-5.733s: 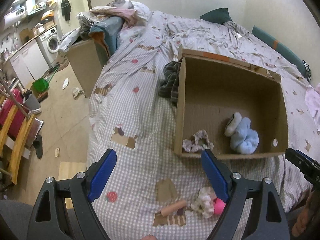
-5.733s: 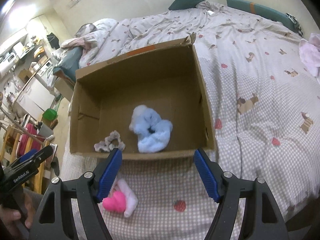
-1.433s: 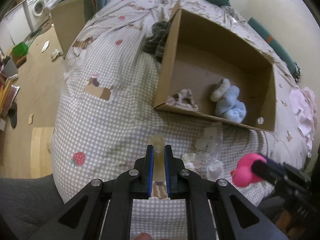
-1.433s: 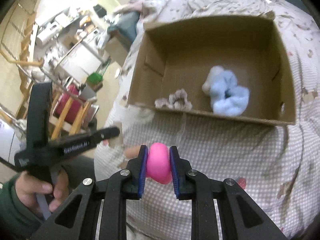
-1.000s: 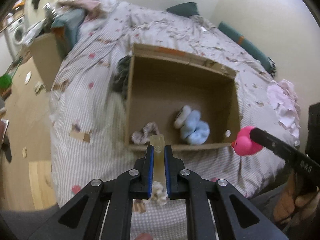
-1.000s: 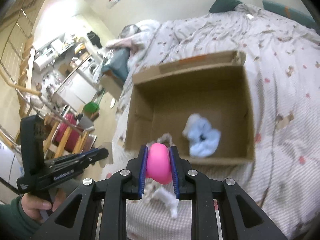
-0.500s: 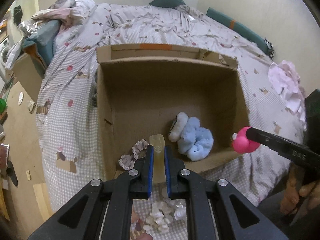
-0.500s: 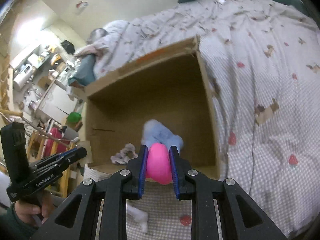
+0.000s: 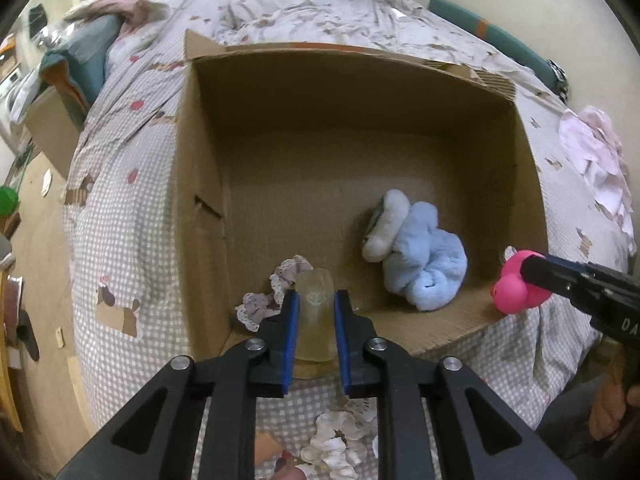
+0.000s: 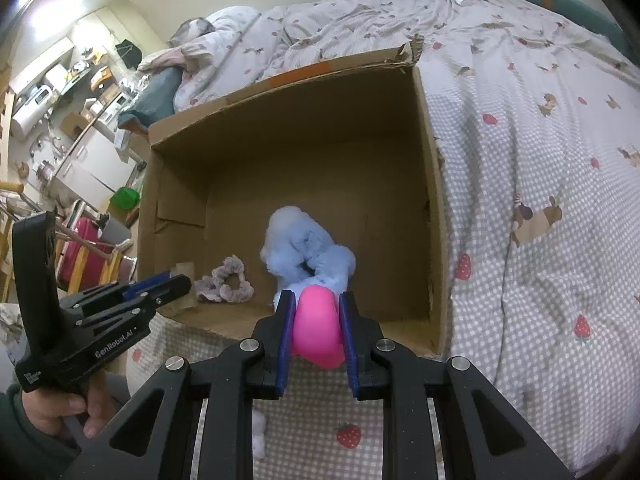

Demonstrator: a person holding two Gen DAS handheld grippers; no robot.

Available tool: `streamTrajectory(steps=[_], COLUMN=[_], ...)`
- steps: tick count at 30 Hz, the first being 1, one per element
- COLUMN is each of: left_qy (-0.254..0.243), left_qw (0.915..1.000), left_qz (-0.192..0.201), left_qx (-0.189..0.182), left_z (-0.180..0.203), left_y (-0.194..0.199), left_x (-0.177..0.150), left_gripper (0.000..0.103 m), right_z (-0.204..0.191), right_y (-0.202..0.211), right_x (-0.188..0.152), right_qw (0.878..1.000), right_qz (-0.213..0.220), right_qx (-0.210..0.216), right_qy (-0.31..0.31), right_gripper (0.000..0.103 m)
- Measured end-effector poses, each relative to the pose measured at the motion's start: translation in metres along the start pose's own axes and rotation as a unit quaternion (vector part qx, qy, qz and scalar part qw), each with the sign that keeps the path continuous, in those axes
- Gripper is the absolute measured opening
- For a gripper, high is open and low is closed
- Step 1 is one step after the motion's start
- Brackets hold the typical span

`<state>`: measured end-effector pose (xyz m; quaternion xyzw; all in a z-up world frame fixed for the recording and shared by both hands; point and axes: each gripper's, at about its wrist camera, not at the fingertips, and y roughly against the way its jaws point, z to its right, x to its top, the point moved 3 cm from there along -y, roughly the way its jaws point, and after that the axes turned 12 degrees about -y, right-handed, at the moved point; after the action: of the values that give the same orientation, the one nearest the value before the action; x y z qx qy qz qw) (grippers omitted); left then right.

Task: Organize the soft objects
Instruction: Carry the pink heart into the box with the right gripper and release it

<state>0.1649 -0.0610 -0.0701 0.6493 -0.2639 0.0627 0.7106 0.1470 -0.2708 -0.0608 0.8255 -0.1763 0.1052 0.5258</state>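
An open cardboard box (image 9: 200, 184) (image 10: 434, 216) lies on the bed. Inside it lie a blue and white fluffy toy (image 9: 420, 260) (image 10: 308, 248) and a grey scrunchie (image 9: 268, 296) (image 10: 226, 278). My left gripper (image 9: 315, 300) is shut on a translucent yellowish soft cylinder (image 9: 315, 316) and holds it over the box's near edge. My right gripper (image 10: 316, 300) is shut on a pink soft toy (image 10: 316, 330) (image 9: 516, 288), also over the near edge, at the box's right front corner. The left gripper shows in the right wrist view (image 10: 176, 286).
A white scrunchie (image 9: 332, 444) lies on the checked bedspread (image 10: 540, 240) in front of the box. Pink cloth (image 9: 596, 160) lies to the right on the bed. Bedding is piled at the bed's far left (image 9: 120, 8). The floor and furniture are to the left.
Both grippers have lifted their objects off the bedspread and moved forward to the box's near edge. The box now fills more of both views.
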Motion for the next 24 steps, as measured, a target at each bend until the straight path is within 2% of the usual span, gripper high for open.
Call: streamTrajectory(steps=[6,13,15,17,19,23,24], left_qy=[0.010,-0.006,-0.005,-0.004,-0.005,-0.007,-0.009], left_qw=[0.9999,1.0000,0.9999,0.9999,0.9996,0.9989,0.9986], left_qz=[0.001,0.006,0.008,0.016,0.026,0.043,0.047], left_qx=[-0.007,-0.002,-0.003,-0.001,0.004,0.017,0.021], left_z=[-0.003,0.004,0.005,0.005,0.006,0.007,0.008], left_y=[-0.001,0.001,0.003,0.006,0.011,0.020,0.022], left_x=[0.001,0.000,0.001,0.002,0.004,0.007,0.008], left_gripper=[0.015,0.024,0.032,0.056,0.060,0.079,0.080], right_z=[0.000,0.000,0.000,0.000,0.001,0.003,0.003], right_y=[-0.003,-0.005,-0.005,-0.005,-0.005,-0.005,-0.005], right_x=[0.001,0.002,0.001,0.001,0.001,0.001,0.002], right_qw=[1.000,1.000,1.000,1.000,1.000,1.000,1.000], right_qz=[0.000,0.001,0.000,0.000,0.000,-0.003,-0.004], right_qx=[-0.001,0.000,0.001,0.002,0.006,0.012,0.015], right_qy=[-0.003,-0.003,-0.003,-0.004,-0.006,-0.015,-0.018], right_gripper=[0.024,0.024,0.024,0.024,0.024,0.026,0.027])
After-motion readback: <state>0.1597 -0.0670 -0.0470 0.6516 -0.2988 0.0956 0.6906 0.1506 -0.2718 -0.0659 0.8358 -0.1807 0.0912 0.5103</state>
